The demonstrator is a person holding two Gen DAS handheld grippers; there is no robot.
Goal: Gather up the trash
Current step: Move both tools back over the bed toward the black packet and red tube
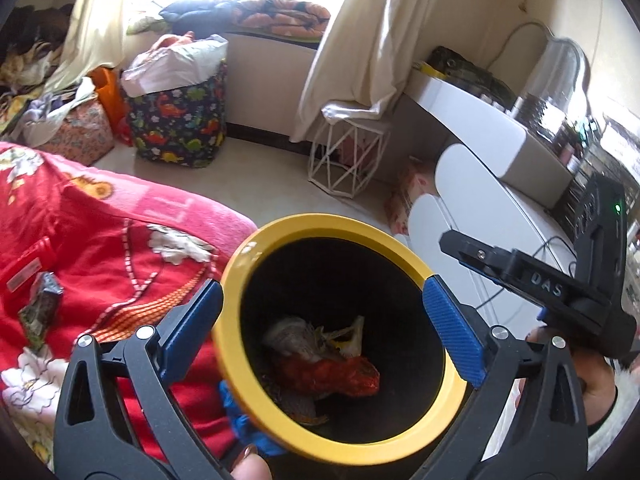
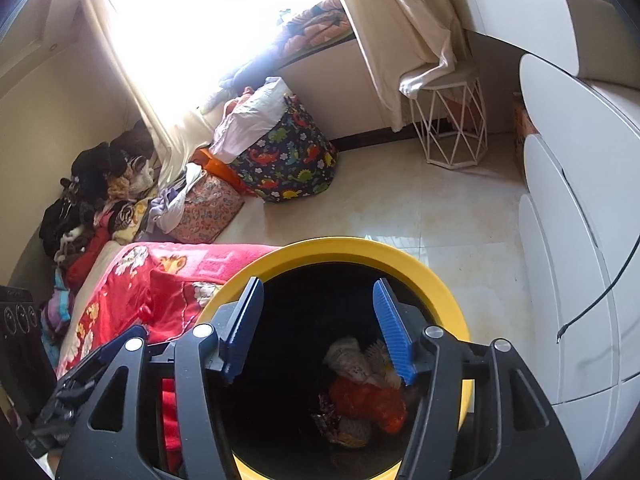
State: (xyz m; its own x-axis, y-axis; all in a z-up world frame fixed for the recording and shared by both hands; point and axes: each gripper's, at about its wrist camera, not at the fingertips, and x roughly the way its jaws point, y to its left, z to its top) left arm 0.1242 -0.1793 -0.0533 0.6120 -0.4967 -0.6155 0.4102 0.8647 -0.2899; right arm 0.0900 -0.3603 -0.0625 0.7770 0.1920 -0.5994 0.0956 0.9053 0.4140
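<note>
- The bin, a black cylinder with a broad yellow rim, sits between the left gripper's blue fingers, one pad against each side of the rim, clamped on it from outside.
- Its long axis runs roughly along those fingers, away from the left wrist camera, with the open mouth tipped back toward the lens so the view goes straight down to the bottom.
- At the bottom lie crumpled wrappers: a red-orange one, a pale greyish one and a yellowish scrap.
- The right gripper hangs over the same mouth with its fingers apart and nothing between them; the wrappers show just past its right-hand pad.
- Only the left wrist view shows a dark snack packet lying on the red blanket, well off to the left of the fingers, and the right gripper's black body to their right.
- Only the right wrist view shows the tiled floor beyond the far rim.
- Both views take in a dinosaur-print bag and a white wire stool far ahead of the fingertips.
</note>
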